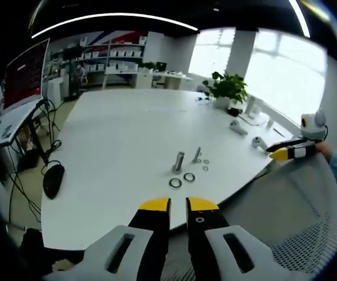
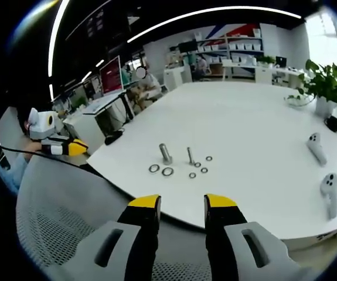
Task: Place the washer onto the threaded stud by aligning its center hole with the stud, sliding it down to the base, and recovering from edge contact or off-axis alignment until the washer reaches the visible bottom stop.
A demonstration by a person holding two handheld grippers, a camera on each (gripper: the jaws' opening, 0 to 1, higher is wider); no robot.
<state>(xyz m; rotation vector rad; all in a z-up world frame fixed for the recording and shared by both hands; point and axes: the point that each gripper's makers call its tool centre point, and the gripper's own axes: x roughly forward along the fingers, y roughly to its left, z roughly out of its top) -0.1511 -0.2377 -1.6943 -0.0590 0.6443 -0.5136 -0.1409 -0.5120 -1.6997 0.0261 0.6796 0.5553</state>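
**White table: contents**

Table [image 2: 244, 111] carries two upright studs [image 2: 166, 154] side by side. Two large washers [image 2: 167, 172] lie just before the thicker stud; small washers [image 2: 204, 170] scatter beside the thinner one. Two controllers [image 2: 329, 188] and a potted plant [image 2: 326, 88] sit well apart from the studs.

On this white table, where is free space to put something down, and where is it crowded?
Free: the wide middle of the table, between the studs and the plant. Also the stretch toward the mouse. Crowded: the near edge around the washers, and the controllers on the far side.
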